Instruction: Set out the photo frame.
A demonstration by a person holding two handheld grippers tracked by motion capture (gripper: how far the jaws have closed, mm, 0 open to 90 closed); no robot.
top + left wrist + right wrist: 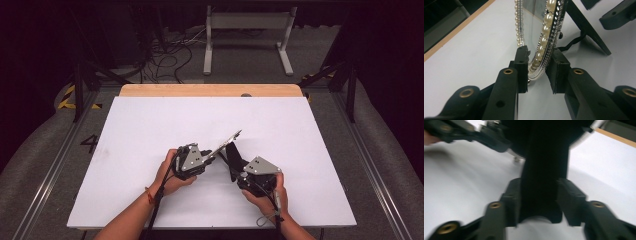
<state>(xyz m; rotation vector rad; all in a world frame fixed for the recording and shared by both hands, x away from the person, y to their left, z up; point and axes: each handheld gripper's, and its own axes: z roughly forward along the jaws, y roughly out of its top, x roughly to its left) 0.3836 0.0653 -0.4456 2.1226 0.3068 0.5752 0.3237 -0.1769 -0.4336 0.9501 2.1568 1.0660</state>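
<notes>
A silver picture frame (226, 142) edged with pearls (549, 20) stands tilted over the middle of the white table (150, 125). My left gripper (212, 158) (537, 67) is shut on the frame's lower rim, one pad on each face. The frame's black prop leg (232, 156) (546, 157) hangs behind it, tied by a thin black cord (571, 45). My right gripper (233, 171) (539, 192) is open around the leg's lower end, which lies between its pads. That view is blurred. The left gripper view also shows the leg (586, 27) and the right gripper (616, 15).
A wooden strip (210, 90) runs along the table's far edge. Beyond it a white metal stand (247, 30) and loose cables (165, 55) are on the floor. Metal rails (55, 165) flank the table on both sides.
</notes>
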